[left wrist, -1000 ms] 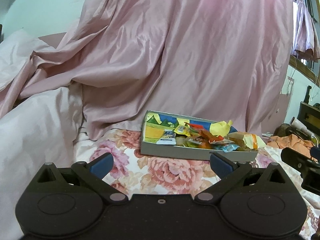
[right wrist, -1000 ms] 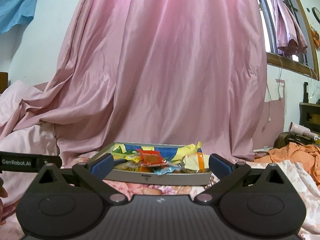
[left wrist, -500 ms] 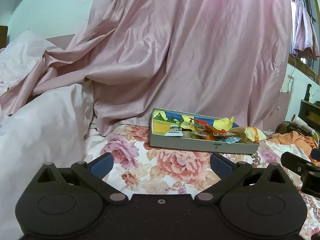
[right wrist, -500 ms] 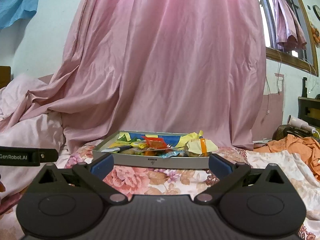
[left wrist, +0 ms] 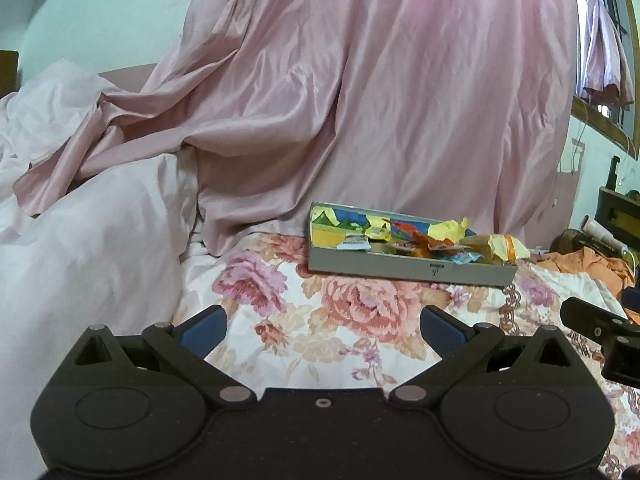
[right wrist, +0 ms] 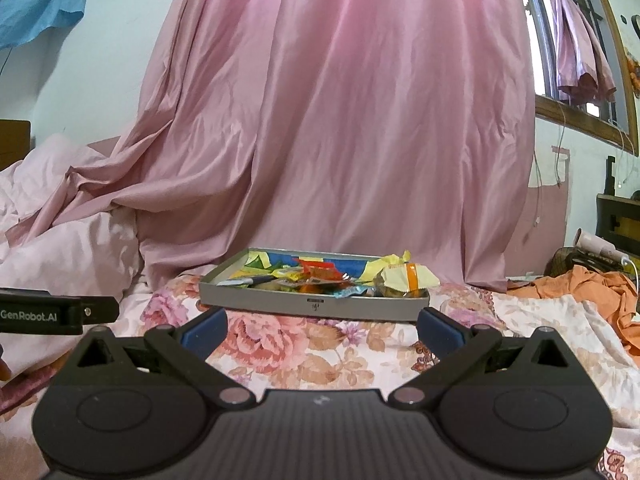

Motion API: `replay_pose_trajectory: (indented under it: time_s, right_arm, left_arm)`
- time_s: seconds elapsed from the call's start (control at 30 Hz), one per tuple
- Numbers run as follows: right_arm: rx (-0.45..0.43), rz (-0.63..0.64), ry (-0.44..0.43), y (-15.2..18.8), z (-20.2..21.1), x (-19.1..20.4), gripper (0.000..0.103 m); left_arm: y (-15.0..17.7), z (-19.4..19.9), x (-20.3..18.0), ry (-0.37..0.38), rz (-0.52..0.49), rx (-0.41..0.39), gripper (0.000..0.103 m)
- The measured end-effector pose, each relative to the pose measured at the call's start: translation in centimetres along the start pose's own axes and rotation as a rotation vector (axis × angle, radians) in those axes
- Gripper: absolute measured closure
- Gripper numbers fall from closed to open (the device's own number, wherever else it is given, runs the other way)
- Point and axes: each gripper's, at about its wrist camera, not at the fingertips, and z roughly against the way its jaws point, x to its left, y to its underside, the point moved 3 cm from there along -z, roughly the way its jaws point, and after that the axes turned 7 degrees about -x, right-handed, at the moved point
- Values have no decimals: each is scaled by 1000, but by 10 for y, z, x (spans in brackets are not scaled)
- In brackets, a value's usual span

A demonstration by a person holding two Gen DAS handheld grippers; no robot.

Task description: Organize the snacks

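A shallow grey tray [left wrist: 404, 270] [right wrist: 280, 298] lies on the floral bedsheet, filled with several wrapped snacks: a yellow wrapper [left wrist: 448, 230], an orange-striped yellow packet [right wrist: 408, 278], a red packet [right wrist: 316, 268] and a light blue one [left wrist: 466, 257]. My left gripper [left wrist: 322, 326] stands open well short of the tray, nothing between its blue-padded fingers. Directly in front of the tray, my right gripper [right wrist: 322, 328] is also open and empty, a short way back from it. Part of the other gripper's body shows at the edge of each view.
A pink satin curtain [right wrist: 340, 120] hangs behind the tray. White bedding [left wrist: 80, 240] is heaped to the left. Orange cloth [right wrist: 592, 288] lies at the right, near dark furniture [right wrist: 618, 220]. The floral sheet [left wrist: 352, 312] spreads between the grippers and the tray.
Both grippers have drawn back from the tray, which now looks smaller and farther off. More floral sheet shows in front of them. Both stayed open.
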Motion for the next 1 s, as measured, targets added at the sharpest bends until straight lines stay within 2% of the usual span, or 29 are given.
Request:
replay_pose_trajectory:
  time_s: [1.0]
  right_arm:
    - [26, -34, -9, 35, -4, 4, 0]
  left_arm:
    - [35, -3, 8, -22, -85, -24, 1]
